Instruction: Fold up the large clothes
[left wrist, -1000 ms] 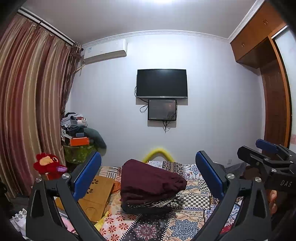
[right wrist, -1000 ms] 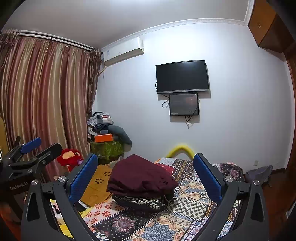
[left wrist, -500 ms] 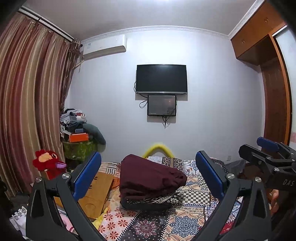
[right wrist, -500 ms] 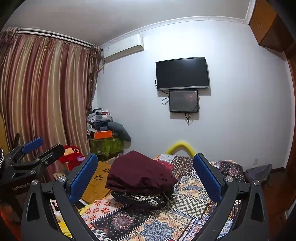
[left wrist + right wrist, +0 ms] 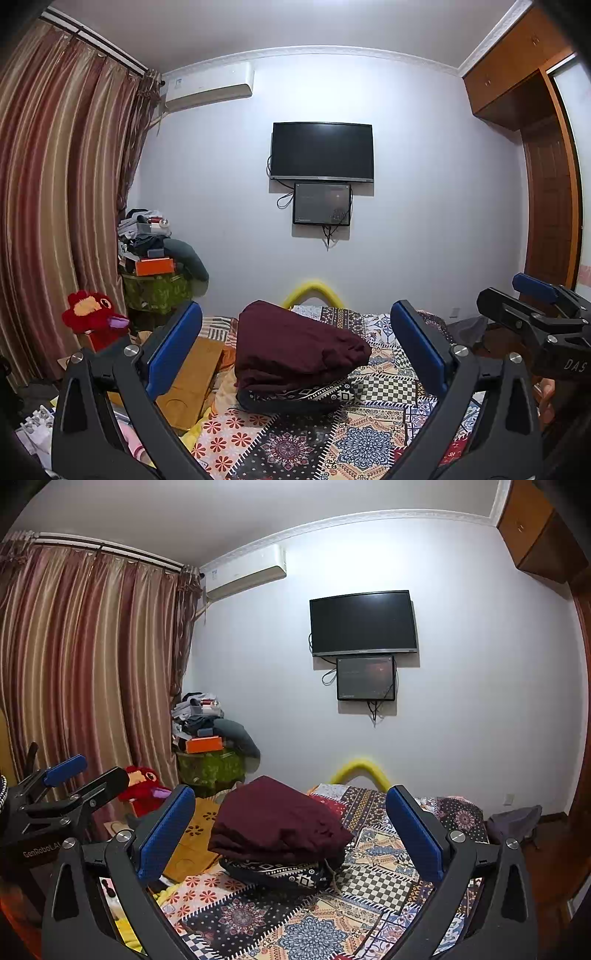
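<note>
Left gripper (image 5: 295,354) and right gripper (image 5: 290,834) gape wide, empty; folded maroon garment (image 5: 295,350) lies far on the bed (image 5: 369,435).

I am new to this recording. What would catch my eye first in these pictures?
A folded maroon garment lies on a dark patterned one, in the middle of the patchwork bed cover. Both grippers, left and right, are open and hold nothing. A black television hangs on the far wall.

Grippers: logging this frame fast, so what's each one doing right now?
Left gripper: open, holding nothing, above the bed in front of the folded maroon garment.
Right gripper: open, holding nothing, facing the same garment.
</note>
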`<state>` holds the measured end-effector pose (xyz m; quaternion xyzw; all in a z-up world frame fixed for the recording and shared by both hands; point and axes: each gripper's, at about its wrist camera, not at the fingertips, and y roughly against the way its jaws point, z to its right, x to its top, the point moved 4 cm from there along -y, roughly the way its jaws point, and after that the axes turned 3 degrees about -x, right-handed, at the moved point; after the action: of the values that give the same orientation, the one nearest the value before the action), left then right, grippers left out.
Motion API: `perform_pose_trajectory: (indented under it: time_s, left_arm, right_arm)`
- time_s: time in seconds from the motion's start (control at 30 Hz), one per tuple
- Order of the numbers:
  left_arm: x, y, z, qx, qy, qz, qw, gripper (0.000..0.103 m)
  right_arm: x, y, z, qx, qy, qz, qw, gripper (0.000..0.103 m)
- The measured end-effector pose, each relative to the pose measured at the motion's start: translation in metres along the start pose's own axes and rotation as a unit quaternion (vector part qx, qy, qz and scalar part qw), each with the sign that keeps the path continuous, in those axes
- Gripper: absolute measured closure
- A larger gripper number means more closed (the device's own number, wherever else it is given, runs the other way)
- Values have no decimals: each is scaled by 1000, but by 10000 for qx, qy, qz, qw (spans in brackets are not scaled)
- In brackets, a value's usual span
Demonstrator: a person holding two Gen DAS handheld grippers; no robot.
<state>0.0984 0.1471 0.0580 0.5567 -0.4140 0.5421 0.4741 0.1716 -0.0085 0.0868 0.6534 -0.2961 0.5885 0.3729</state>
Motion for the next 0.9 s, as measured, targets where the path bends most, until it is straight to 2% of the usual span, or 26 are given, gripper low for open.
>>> perform_pose_trajectory:
  time_s: [0.2, 0.5, 0.9]
  left_arm:
    - [-1, 0, 0, -19, 8, 12, 10000, 0]
    - [-4, -3, 1, -285, -29, -53, 9996, 0]
    - [-6, -5, 4, -287, -22, -78, 9996, 0]
  right_arm:
    - [1, 0, 2, -3, -23, -4, 10000, 0]
    - [-1, 0, 6, -47, -65, 22, 10000, 0]
    - [-3, -1, 5, -53, -76, 1, 10000, 0]
